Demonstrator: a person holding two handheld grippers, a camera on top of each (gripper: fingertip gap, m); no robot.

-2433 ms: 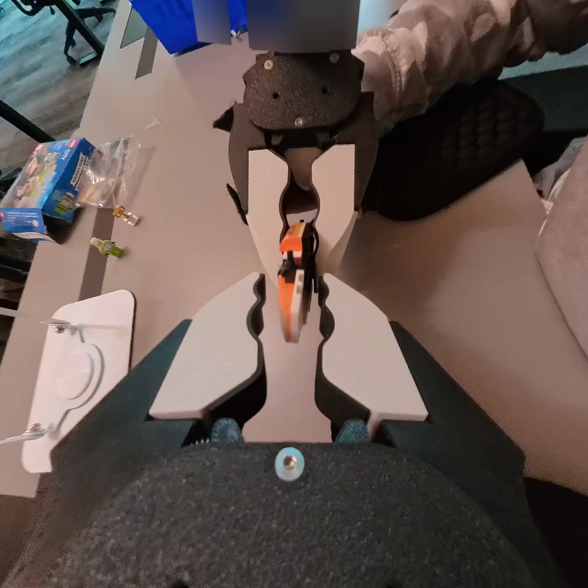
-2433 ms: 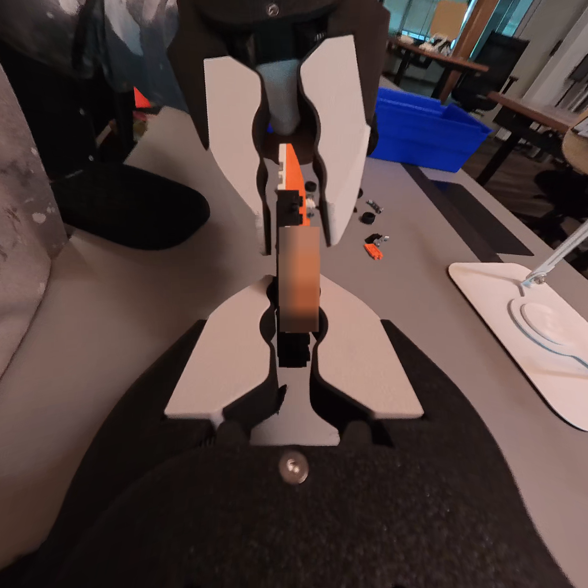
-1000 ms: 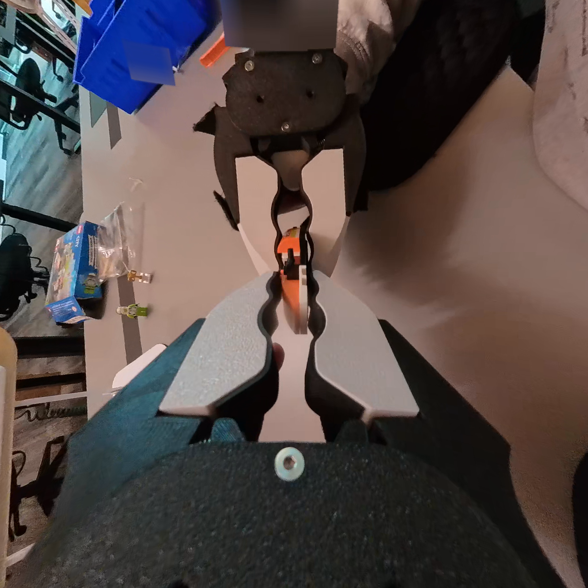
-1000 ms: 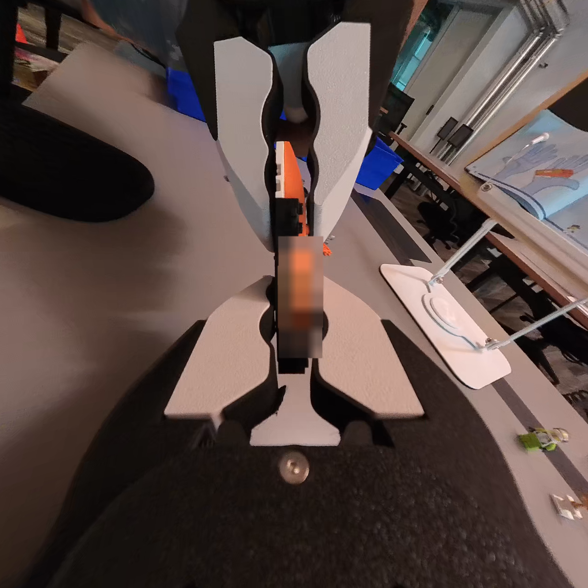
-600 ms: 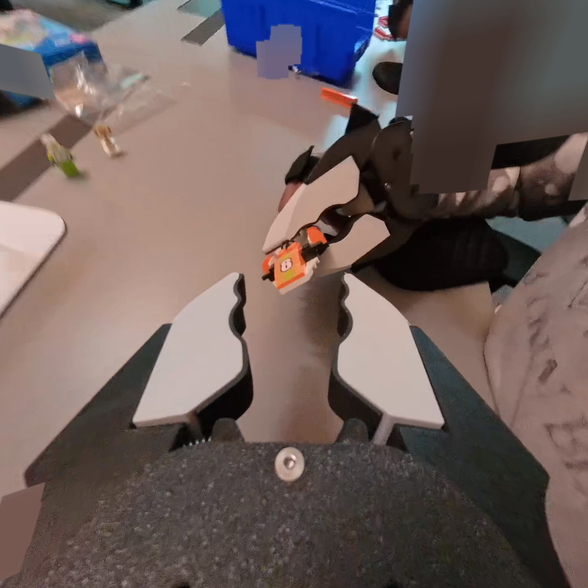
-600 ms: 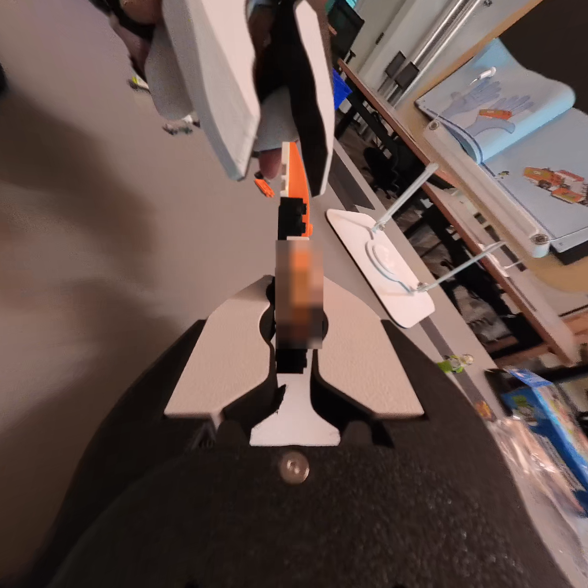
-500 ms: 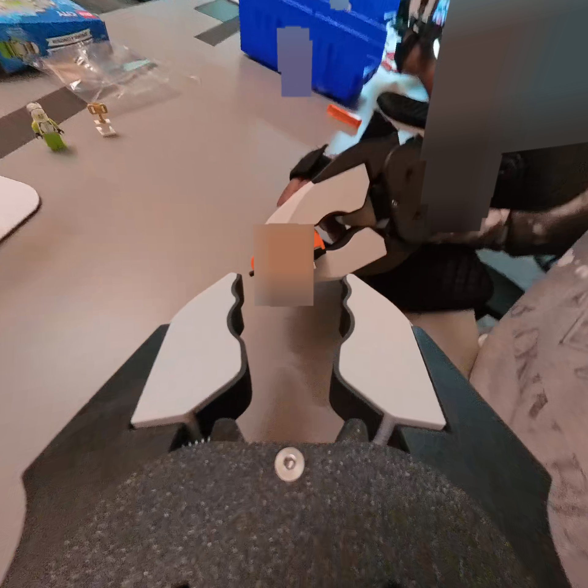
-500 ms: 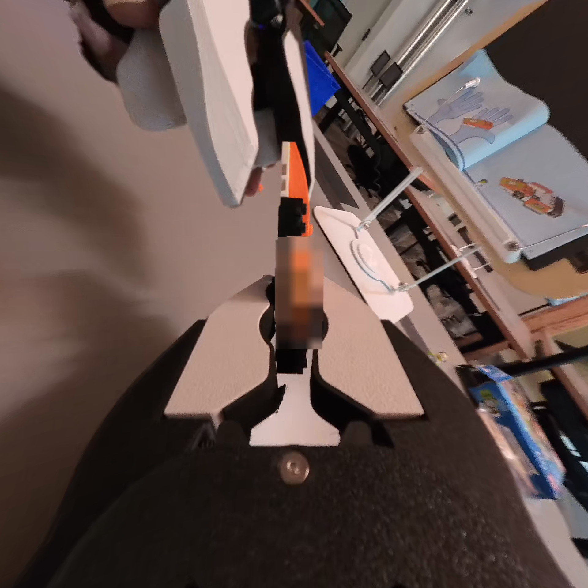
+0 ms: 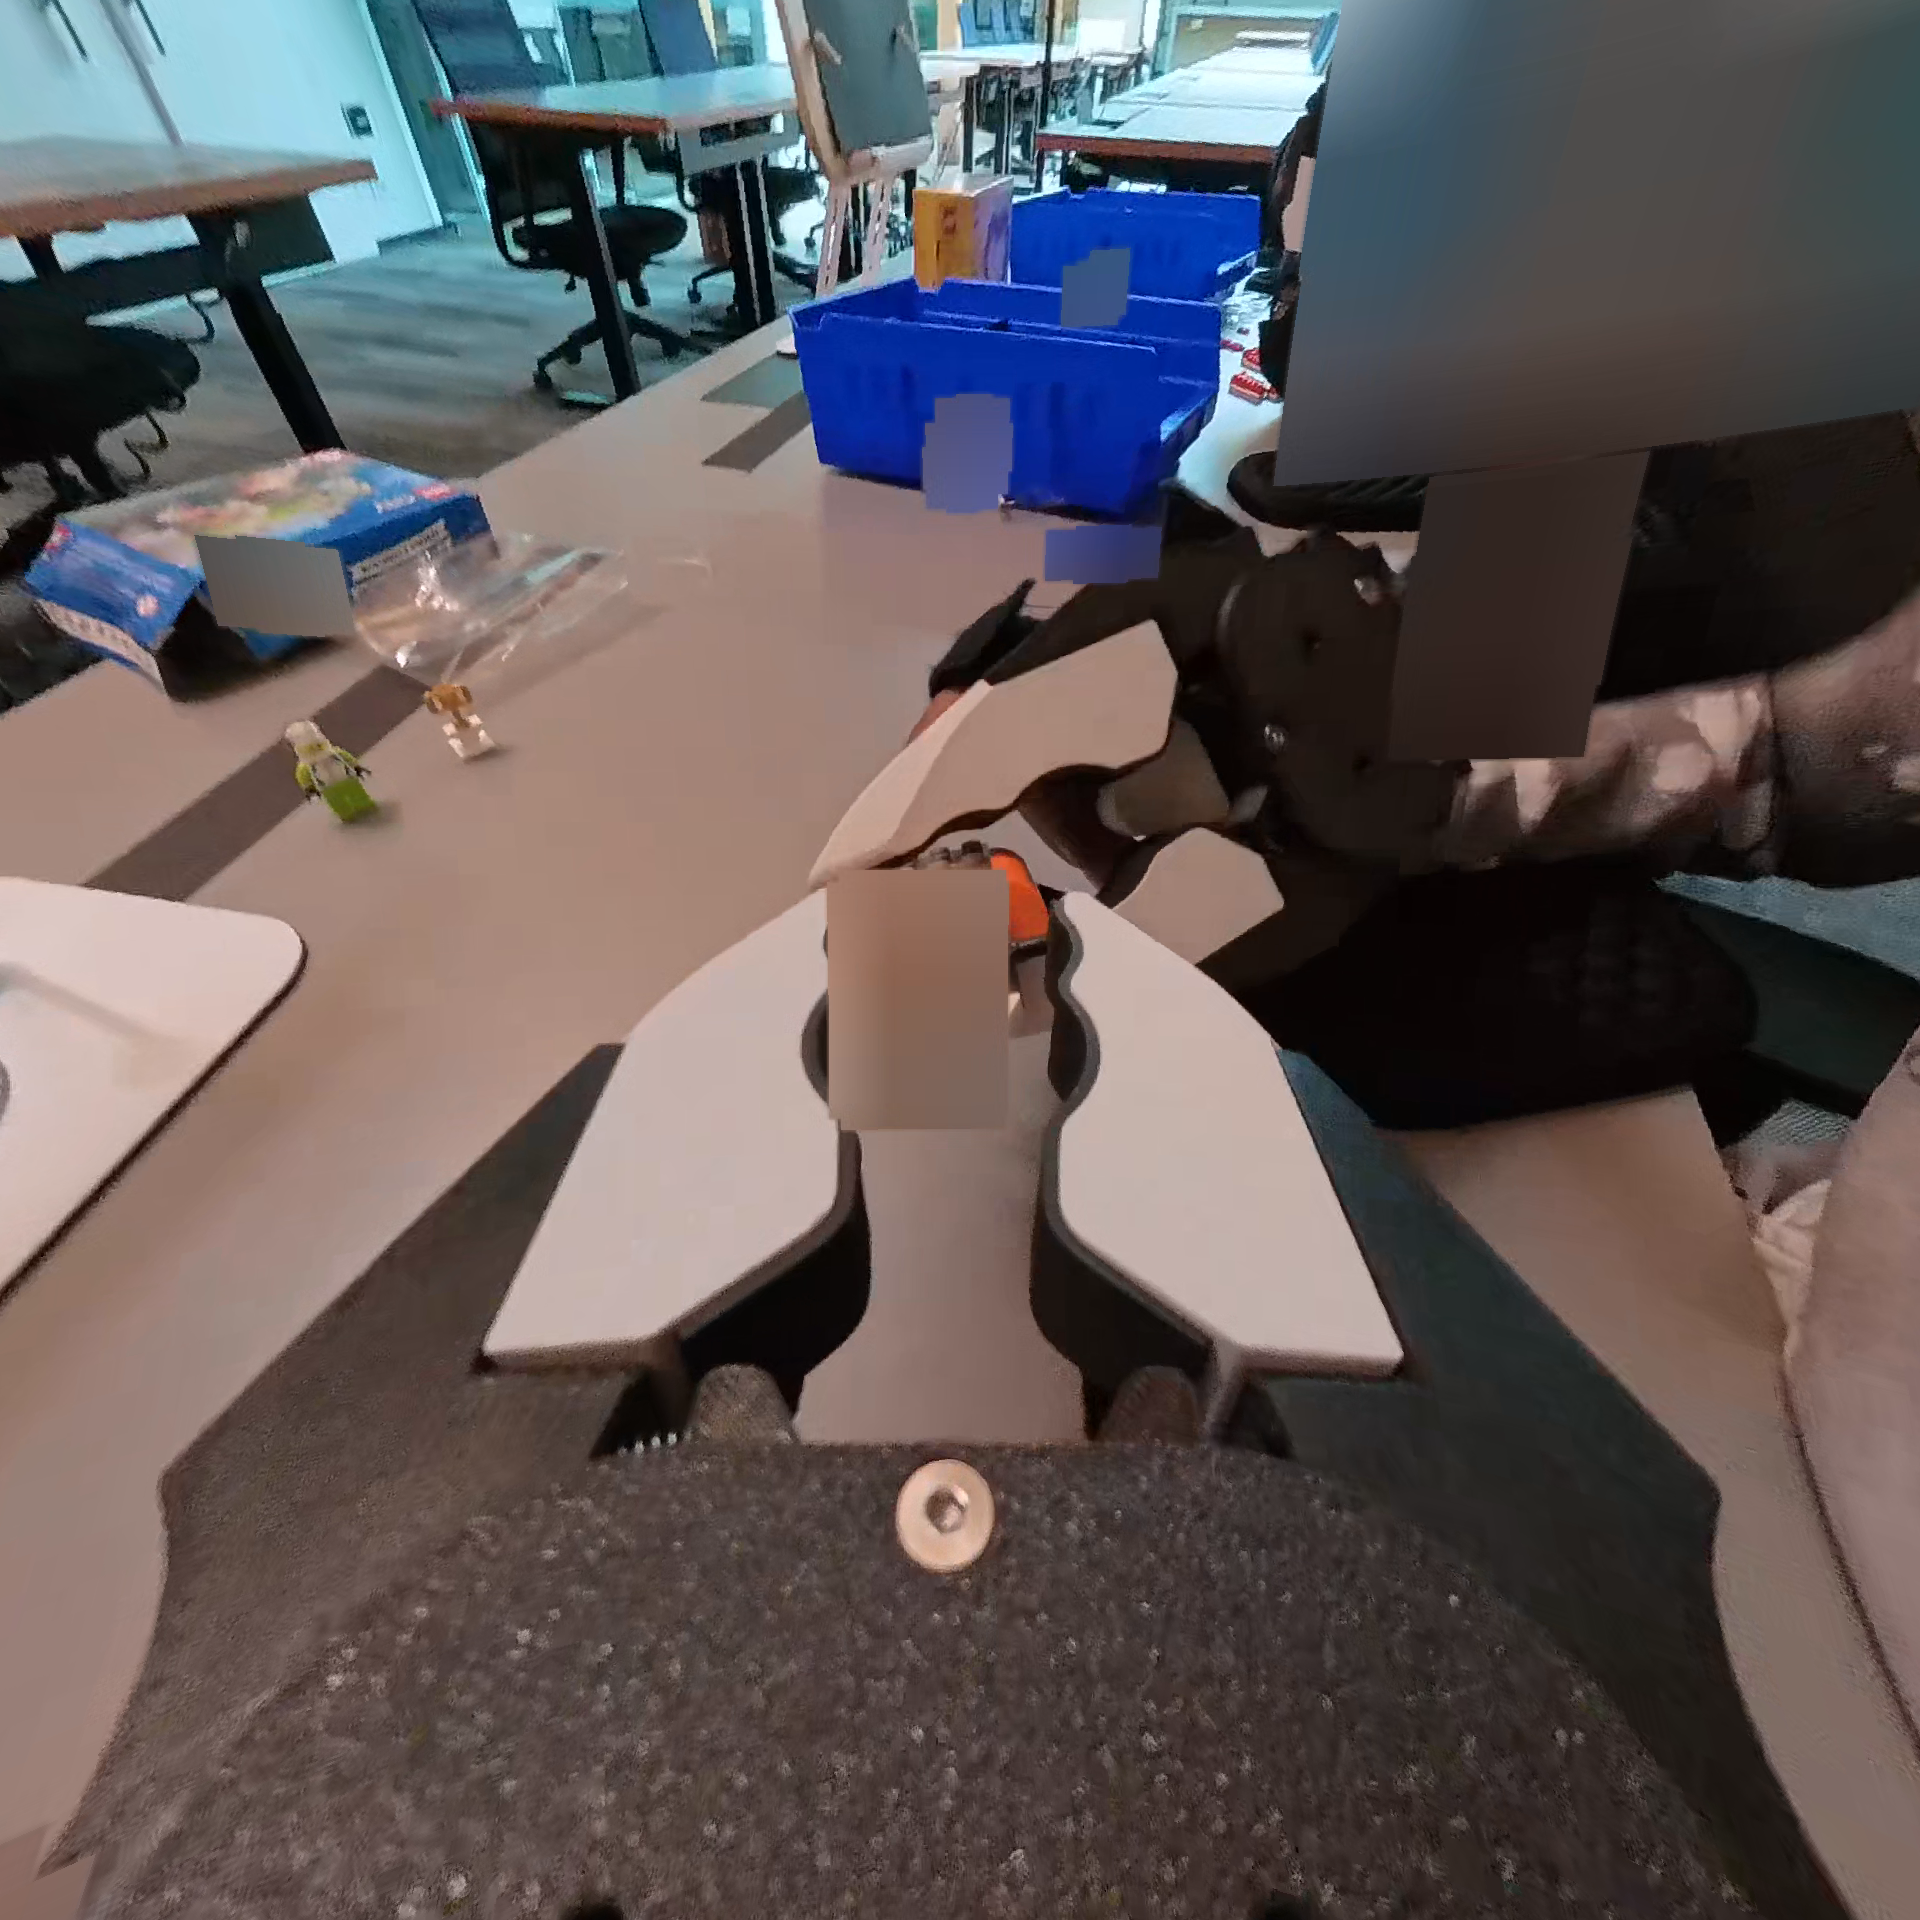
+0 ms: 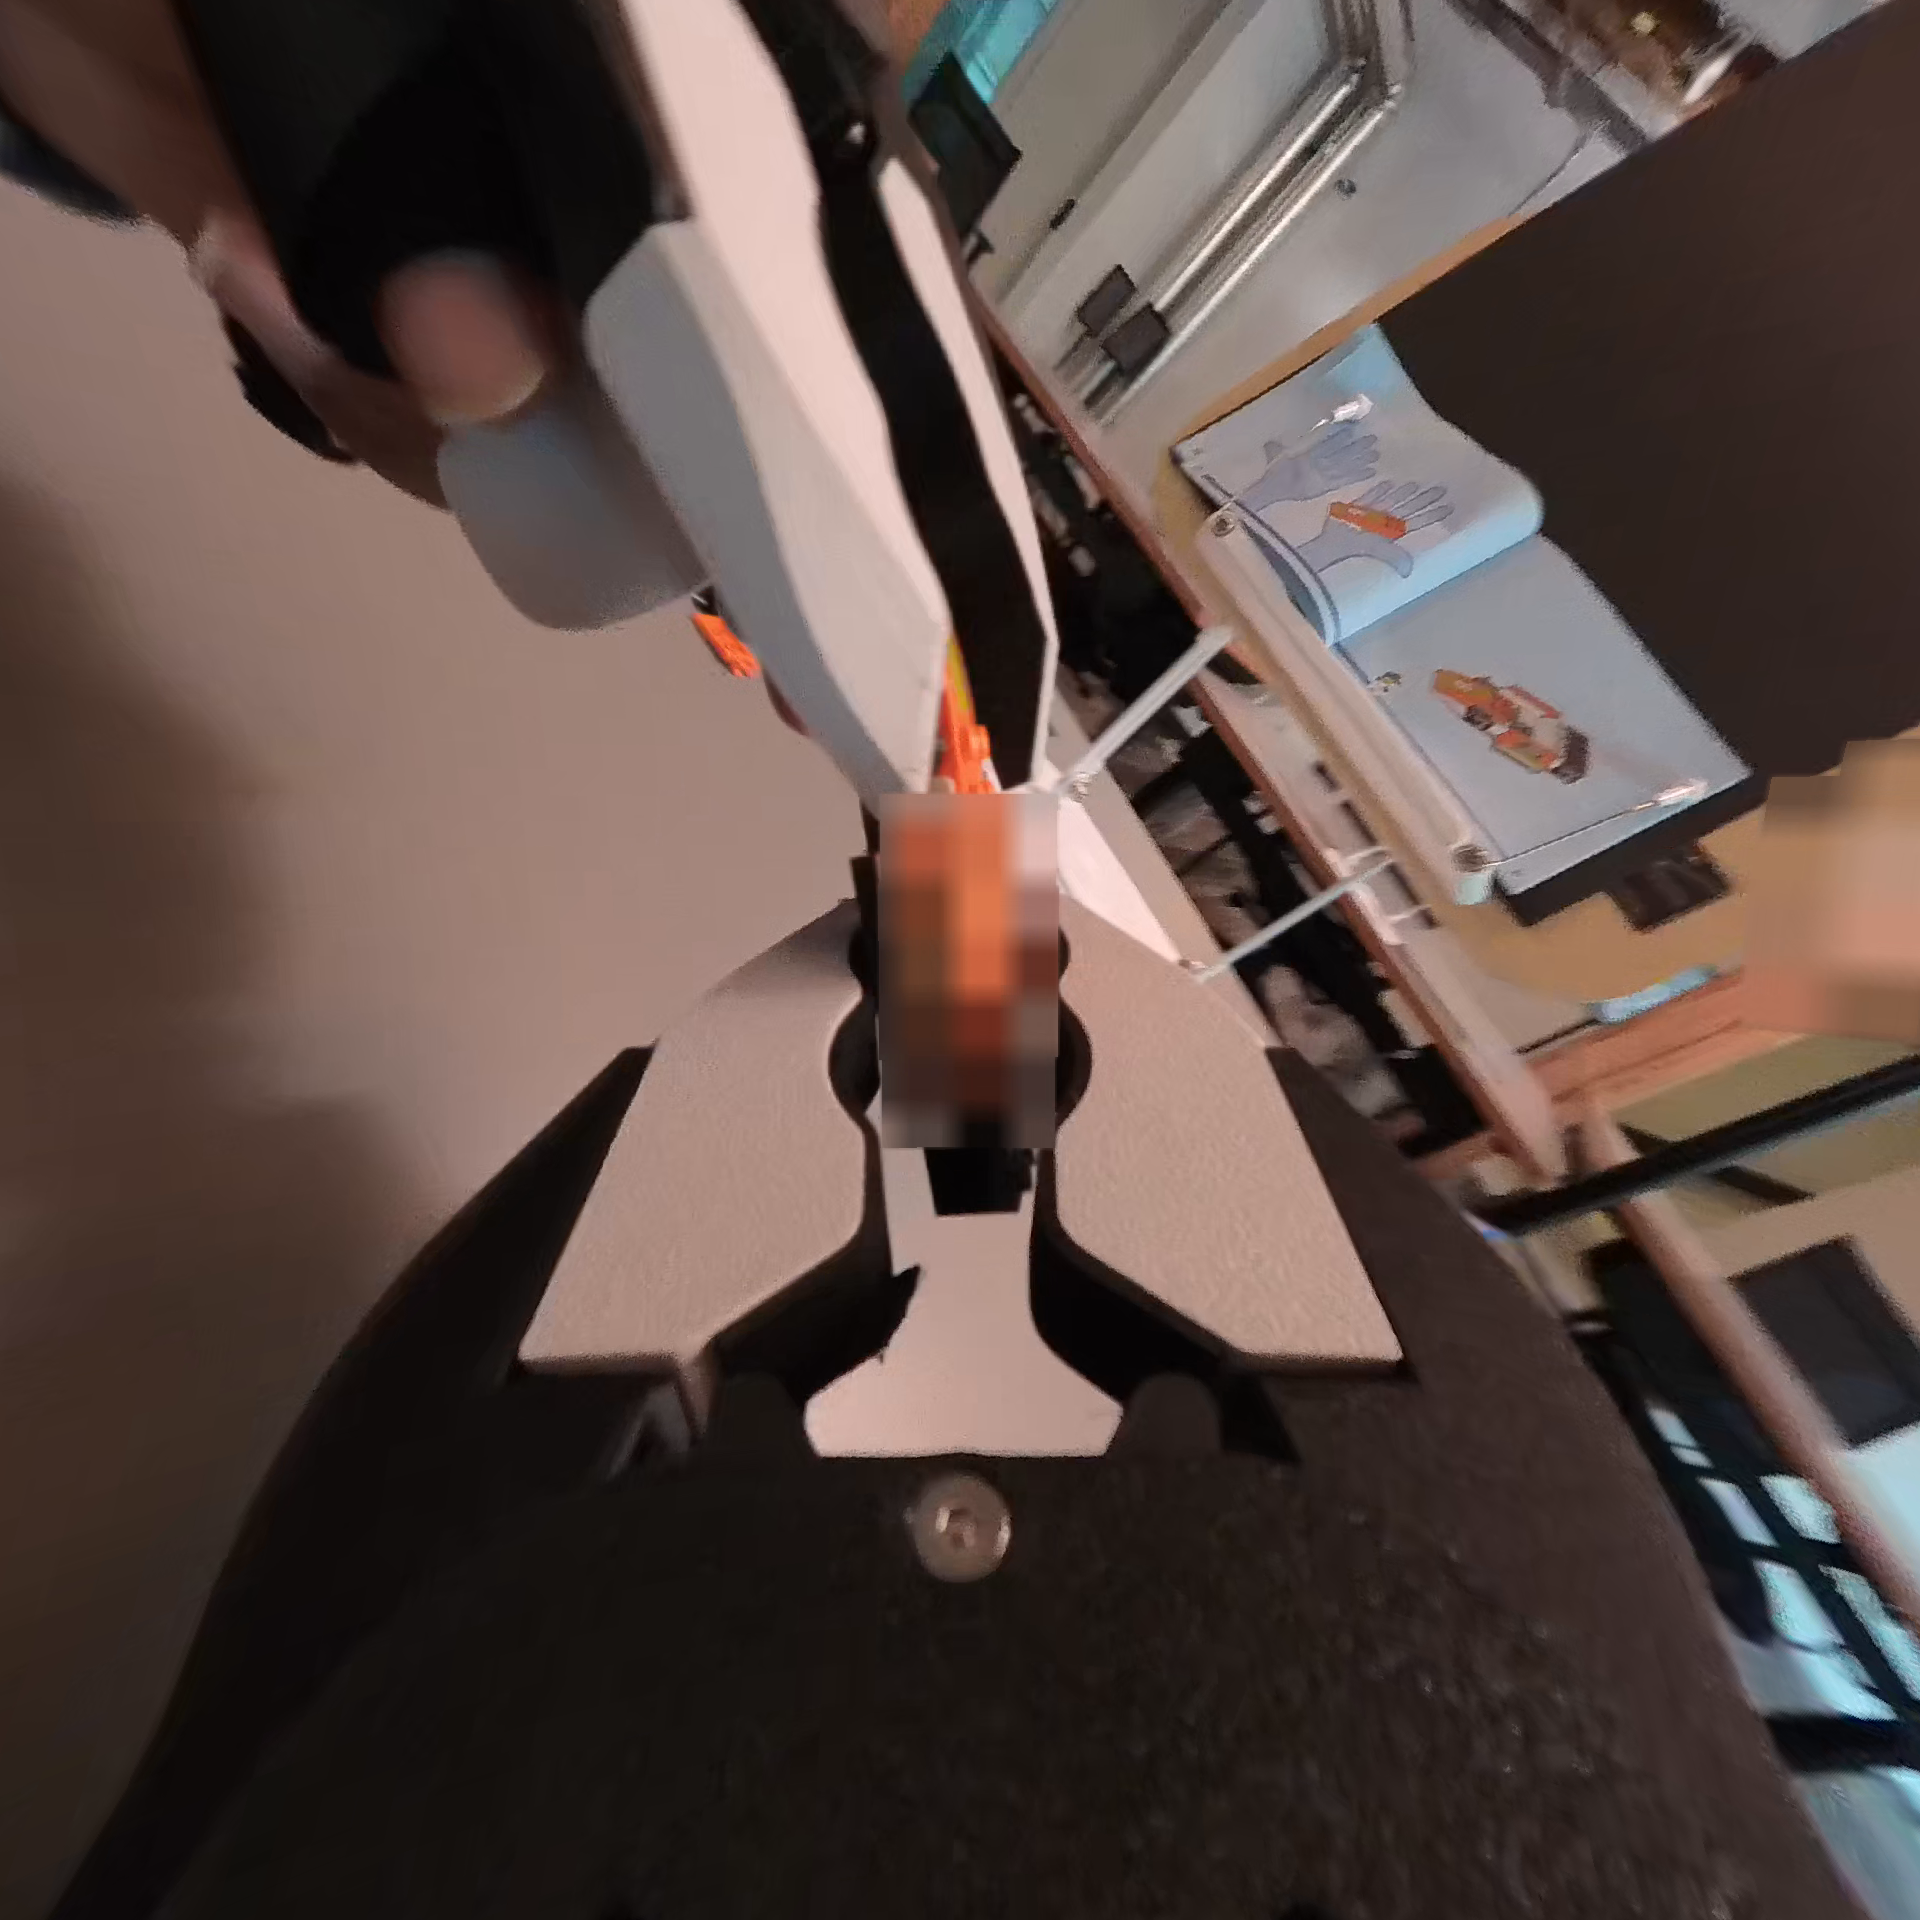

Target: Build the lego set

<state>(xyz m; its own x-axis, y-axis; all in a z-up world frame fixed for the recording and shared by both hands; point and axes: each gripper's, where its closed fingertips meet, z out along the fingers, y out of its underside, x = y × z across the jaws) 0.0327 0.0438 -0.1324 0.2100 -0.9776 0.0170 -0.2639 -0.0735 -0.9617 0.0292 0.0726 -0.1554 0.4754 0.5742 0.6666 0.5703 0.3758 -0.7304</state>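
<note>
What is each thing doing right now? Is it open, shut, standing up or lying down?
Right gripper: shut on the orange lego model.
Left gripper: around the model's other end; whether it grips, cannot tell.
Green minifigure: standing upright on the table.
Tan piece: standing upright on the table.
Plastic bag: lying flat, looks empty.
Lego box: lying on its side.
Blue bin: open on top.

Left tongs (image 9: 940,935) flank orange lego (image 9: 1016,906) (mostly blurred); minifigure (image 9: 330,769) on table (image 9: 644,790)

An orange, white and black plastic lego model (image 10: 964,753), mid-frame, is clamped edge-on between white fingers (image 10: 1195,1122) above the tabletop (image 10: 364,831).
</note>
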